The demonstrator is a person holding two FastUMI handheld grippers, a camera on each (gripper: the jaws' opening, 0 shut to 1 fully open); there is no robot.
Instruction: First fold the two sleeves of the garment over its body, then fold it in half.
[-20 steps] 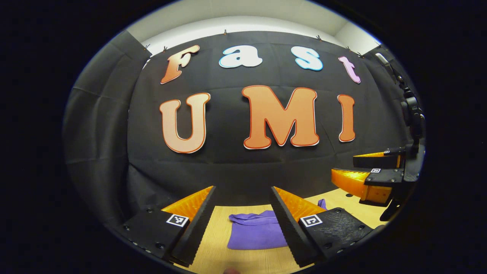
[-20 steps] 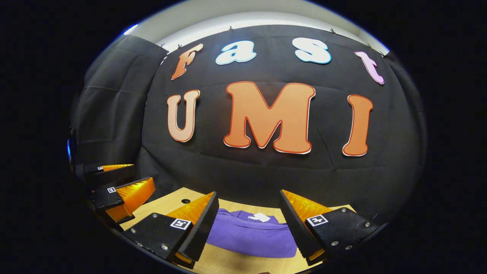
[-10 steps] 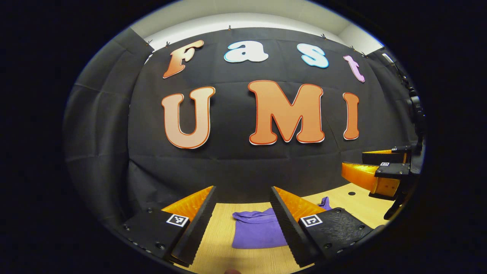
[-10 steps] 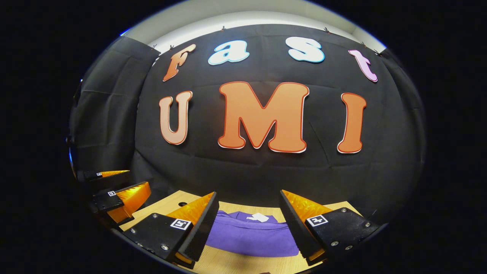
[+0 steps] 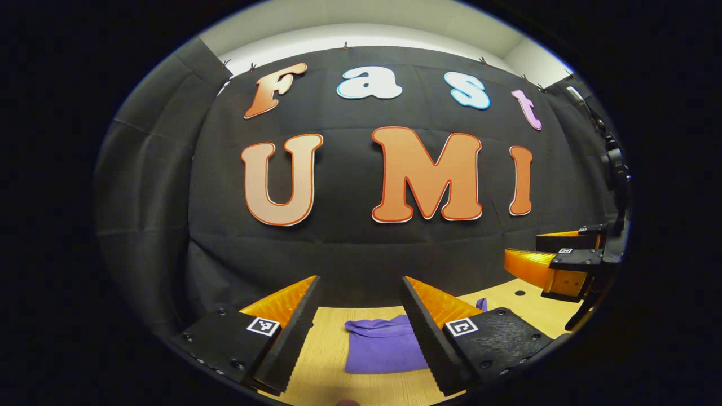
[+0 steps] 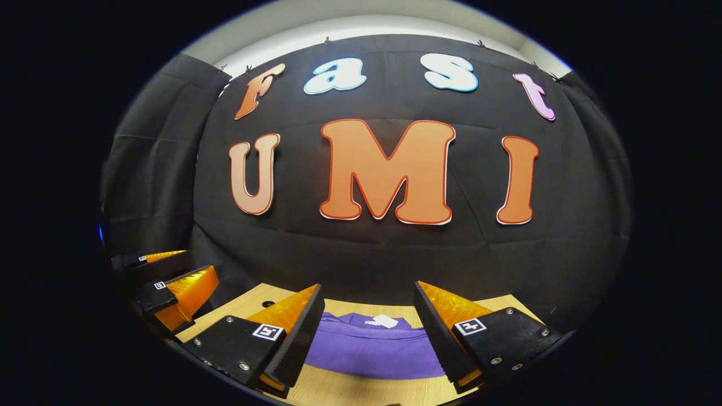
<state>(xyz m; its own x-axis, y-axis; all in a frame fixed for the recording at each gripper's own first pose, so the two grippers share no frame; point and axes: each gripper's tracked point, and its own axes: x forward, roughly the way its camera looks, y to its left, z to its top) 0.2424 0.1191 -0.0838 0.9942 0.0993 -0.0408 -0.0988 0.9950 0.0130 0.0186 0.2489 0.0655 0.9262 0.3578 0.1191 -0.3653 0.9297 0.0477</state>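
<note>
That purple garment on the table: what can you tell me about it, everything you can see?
The garment is purple, soft knit-looking cloth, lying flat on the wooden table as a compact, folded-looking bundle. A small white tag sits at its far edge, by what looks like the collar. In the left gripper view its far edge looks rumpled, with a bit of cloth poking out farther right. Both grippers hang above it with jaws open; neither touches it. The fingers hide parts of it, so its full outline is unclear.
</note>
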